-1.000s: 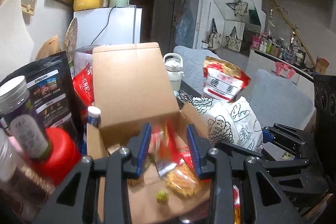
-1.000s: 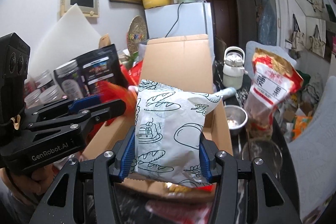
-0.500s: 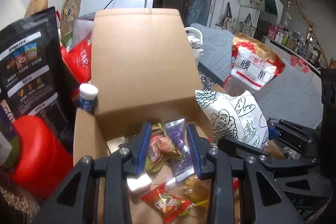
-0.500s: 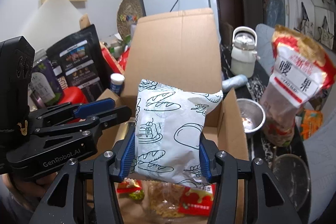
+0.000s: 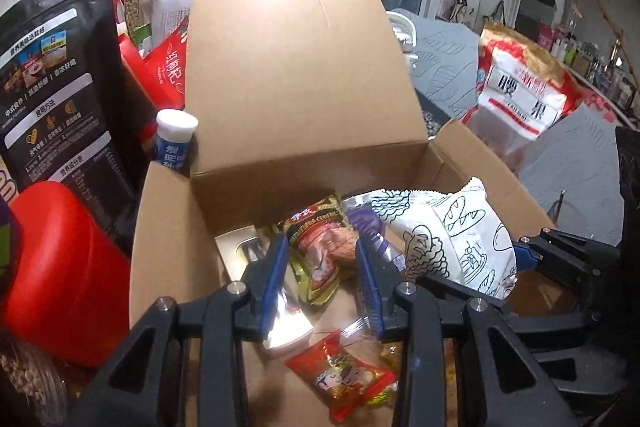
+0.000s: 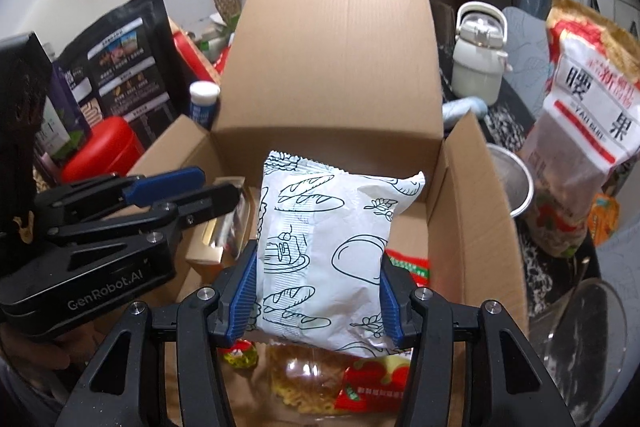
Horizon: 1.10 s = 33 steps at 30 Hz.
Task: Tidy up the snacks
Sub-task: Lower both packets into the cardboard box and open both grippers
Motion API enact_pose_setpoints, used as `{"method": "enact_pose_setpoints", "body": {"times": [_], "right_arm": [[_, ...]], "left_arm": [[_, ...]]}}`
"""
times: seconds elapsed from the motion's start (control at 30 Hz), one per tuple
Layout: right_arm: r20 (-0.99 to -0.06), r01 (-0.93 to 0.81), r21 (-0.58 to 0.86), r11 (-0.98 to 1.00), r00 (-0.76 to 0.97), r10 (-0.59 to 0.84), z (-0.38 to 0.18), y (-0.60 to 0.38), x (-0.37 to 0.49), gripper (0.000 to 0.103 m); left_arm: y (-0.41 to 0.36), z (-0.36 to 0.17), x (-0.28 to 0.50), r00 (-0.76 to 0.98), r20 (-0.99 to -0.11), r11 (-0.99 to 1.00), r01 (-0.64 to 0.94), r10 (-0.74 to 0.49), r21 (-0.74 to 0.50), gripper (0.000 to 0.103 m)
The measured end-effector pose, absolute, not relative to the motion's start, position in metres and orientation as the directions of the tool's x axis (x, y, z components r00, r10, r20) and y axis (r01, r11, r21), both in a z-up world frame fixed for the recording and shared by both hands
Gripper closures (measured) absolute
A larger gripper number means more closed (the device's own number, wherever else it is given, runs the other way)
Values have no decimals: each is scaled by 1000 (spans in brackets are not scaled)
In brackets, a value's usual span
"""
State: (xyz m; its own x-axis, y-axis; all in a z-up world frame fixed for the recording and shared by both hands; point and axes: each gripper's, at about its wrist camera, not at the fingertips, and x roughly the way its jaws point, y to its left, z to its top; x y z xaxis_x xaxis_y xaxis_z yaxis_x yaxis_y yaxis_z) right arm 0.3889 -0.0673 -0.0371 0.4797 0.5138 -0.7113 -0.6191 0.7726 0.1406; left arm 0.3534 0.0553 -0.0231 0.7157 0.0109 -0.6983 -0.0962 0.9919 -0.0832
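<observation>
We hold the right tongs (image 6: 316,291) clamped on a white plastic bread packet printed with loaf drawings (image 6: 328,251), above the open brown cardboard box (image 6: 468,211), near its right wall. Our left tongs (image 5: 322,283) grip a green and red snack pouch (image 5: 320,247) inside the box. Letting go too early, we might tip the puffy packet over the wall.

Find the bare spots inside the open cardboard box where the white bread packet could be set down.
Bare cardboard shows along the box's left wall, beside the foil packet, and at the right wall past the bread packet. The near middle is crowded with small snacks.
</observation>
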Motion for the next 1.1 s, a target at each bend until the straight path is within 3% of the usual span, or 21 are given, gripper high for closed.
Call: {"method": "enact_pose_setpoints", "body": {"times": [0.17,0.3,0.43,0.7,1.1], "right_arm": [[-736,-621,114,776,472,486,-45,-62,387,49],[-737,-616,82,784,492,464,-46,-61,384,35],[-738,-624,76,778,490,464,-44,-60,381,31],[-721,-602,65,796,522,454,-29,-70,371,31],[-661,-586,37,809,593,460,17,-86,335,31]], "left_arm": [[52,-31,357,678,-735,990,-118,28,-71,68],[56,-33,356,654,-752,985,-165,76,-45,68],[62,-36,356,610,-783,978,-208,120,-13,68],[64,-32,343,583,-802,971,-237,130,-15,68],[52,18,301,651,-741,970,-244,167,3,68]]}}
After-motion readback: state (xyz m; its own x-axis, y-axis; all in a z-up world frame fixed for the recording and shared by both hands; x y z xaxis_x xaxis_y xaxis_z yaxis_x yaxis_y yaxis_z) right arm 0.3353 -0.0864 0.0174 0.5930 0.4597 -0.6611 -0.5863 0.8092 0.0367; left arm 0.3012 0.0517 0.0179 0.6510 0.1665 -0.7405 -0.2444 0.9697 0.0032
